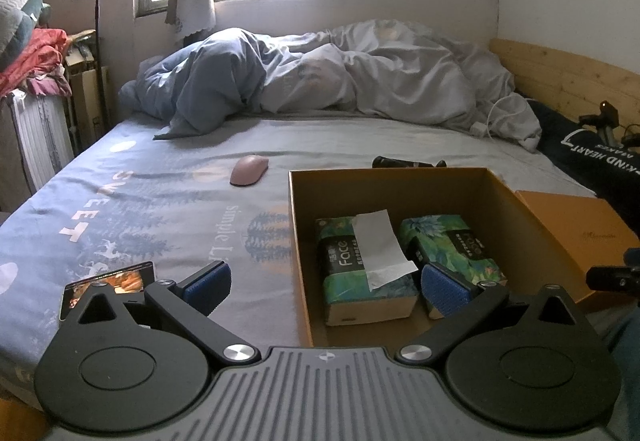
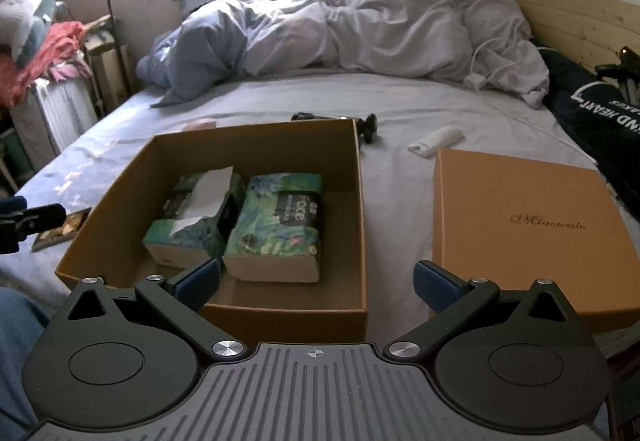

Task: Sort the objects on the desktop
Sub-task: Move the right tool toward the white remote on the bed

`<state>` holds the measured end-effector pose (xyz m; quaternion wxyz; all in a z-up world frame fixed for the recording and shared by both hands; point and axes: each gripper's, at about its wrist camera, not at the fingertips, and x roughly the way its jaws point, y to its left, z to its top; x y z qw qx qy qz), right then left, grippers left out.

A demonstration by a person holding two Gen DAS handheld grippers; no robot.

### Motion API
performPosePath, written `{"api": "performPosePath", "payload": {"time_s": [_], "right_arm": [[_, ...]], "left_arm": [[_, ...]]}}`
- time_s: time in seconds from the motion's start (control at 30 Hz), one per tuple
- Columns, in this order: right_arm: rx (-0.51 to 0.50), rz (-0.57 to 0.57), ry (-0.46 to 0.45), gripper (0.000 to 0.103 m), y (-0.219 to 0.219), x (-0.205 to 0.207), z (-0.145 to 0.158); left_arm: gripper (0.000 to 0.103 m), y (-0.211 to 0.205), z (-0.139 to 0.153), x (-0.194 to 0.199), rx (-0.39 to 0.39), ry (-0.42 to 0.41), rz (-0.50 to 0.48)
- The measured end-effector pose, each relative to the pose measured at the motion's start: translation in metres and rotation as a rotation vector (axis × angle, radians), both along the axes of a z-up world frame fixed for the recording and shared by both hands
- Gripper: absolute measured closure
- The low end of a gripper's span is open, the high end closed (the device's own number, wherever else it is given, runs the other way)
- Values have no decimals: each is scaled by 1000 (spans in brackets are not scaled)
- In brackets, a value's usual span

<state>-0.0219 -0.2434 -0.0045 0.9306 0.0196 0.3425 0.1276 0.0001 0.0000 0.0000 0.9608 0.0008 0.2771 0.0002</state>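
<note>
An open brown cardboard box stands on the bed with two green tissue packs inside. My left gripper is open and empty, at the box's near left corner. My right gripper is open and empty, over the box's near right corner. A pink mouse lies on the sheet left of the box. A black tool lies behind the box. A white remote-like object lies to its right. A phone lies left of the box.
The box lid lies flat right of the box. A crumpled duvet fills the far side of the bed. A dark garment and wooden headboard are on the right. A radiator with piled clothes stands left.
</note>
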Motion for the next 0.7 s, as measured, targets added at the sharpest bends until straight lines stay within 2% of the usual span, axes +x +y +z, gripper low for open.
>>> {"api": "performPosePath", "payload": {"time_s": [0.43, 0.7], "right_arm": [[-3, -1, 1, 0, 2, -1, 2], [15, -19, 13, 0, -6, 2, 5]], "left_arm": [[0, 1, 4, 3, -1, -1, -8], [0, -8, 4, -1, -14, 3, -49]]}}
